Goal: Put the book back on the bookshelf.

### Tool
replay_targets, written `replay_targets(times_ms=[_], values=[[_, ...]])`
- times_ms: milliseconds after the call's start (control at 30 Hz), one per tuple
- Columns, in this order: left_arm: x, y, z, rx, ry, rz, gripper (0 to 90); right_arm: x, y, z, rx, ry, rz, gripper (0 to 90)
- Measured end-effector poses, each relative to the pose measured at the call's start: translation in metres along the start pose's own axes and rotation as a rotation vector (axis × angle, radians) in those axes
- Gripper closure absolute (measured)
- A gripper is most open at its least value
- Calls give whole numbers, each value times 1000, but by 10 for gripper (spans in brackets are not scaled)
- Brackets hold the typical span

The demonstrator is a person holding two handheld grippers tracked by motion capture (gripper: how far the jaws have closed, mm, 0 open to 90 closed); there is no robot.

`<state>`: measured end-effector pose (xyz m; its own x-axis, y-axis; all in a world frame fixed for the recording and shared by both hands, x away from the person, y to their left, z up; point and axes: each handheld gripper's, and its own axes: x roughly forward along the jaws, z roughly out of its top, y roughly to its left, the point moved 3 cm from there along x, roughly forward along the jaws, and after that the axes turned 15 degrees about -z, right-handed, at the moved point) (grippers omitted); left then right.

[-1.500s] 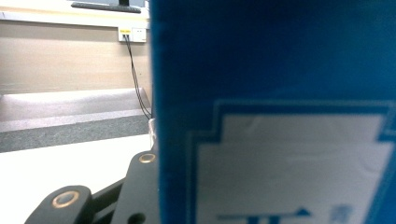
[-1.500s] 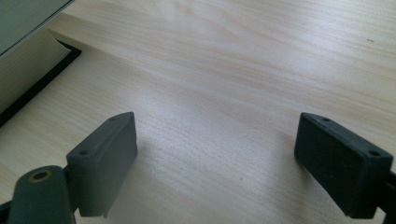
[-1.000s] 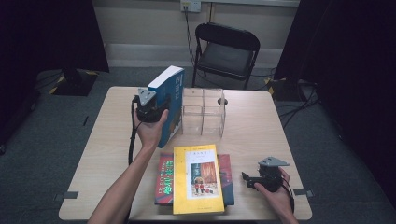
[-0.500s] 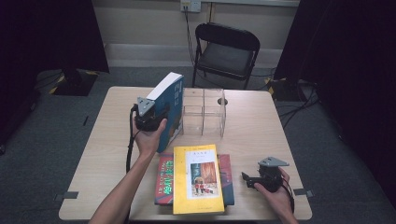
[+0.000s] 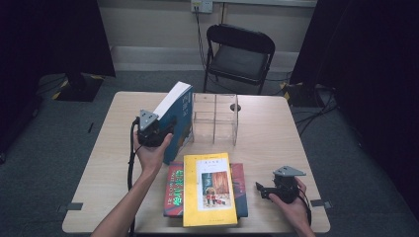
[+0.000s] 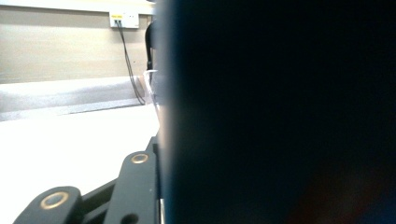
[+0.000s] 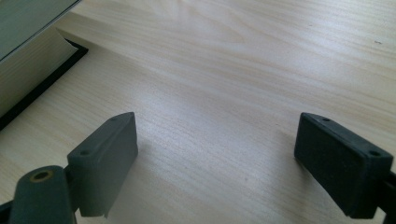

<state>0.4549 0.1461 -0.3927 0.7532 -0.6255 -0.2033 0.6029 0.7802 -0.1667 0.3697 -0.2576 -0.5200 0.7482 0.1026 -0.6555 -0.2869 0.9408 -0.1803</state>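
Left claw is gripping the upright blue book, its jaws having just been easing apart, beside the clear organizer; stacked books are lying nearby. Right claw is gaping wide, resting on the counter.

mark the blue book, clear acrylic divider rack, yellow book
blue hardcover book (image 5: 179, 118), high view, front cover.
clear acrylic divider rack (image 5: 215, 118), high view, middle panel.
yellow paperback book (image 5: 208, 190), high view, cover centre.
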Motion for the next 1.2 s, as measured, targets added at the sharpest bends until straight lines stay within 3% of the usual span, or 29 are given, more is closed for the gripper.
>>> replay_targets(times_ms=[100, 267, 500, 600, 700, 800, 1100, 1200], values=[[-3, -4, 2, 18, 11, -15, 565, 0, 0, 0, -1, -1, -1, 130], [-5, -6, 9, -6, 41, -25, 553, 0, 0, 0, -1, -1, -1, 130], [-17, -4, 33, -28, 110, -60, 545, 0, 0, 0, 0, 0, 0, 130], [-20, -4, 45, -33, 190, -82, 541, 0, 0, 0, 1, 0, 0, 130], [-23, -4, 54, -33, 225, -91, 549, 0, 0, 0, 0, 0, 0, 130], [-22, -2, 62, -49, 310, -101, 546, 0, 0, 0, 1, 0, 0, 130], [-7, 3, 90, -65, 568, -113, 552, 0, 0, 0, 2, 0, 0, 130], [2, 5, 96, -104, 624, -124, 544, 0, 0, 0, 2, 0, 0, 130]])
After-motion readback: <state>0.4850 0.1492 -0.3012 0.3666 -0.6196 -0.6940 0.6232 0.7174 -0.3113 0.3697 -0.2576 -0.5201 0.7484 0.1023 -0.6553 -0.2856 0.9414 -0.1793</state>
